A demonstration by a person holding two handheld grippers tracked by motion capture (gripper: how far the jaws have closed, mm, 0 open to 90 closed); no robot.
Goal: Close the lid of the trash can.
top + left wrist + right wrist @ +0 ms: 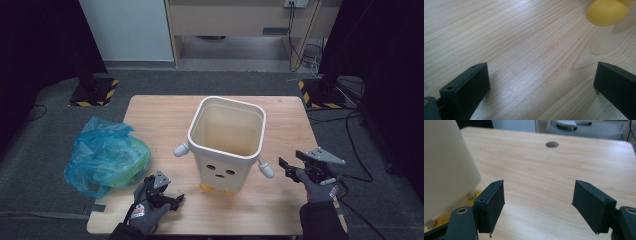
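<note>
No readable text or labels.

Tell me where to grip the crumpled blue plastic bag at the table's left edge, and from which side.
Grip the crumpled blue plastic bag at its loose upper folds, likely easiest with the left gripper, coming from the bag's right. The film bunches up into thin ridges there that open jaws can pinch, whereas the rounded, filled bulk lower down looks too wide. The wooden table beside it is bare.

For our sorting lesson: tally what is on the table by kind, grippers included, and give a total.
White bin with a face and yellow feet: 1
Blue plastic bag: 1
Grippers: 2, the left gripper and the right gripper, both open and holding nothing
Total: 4
</note>
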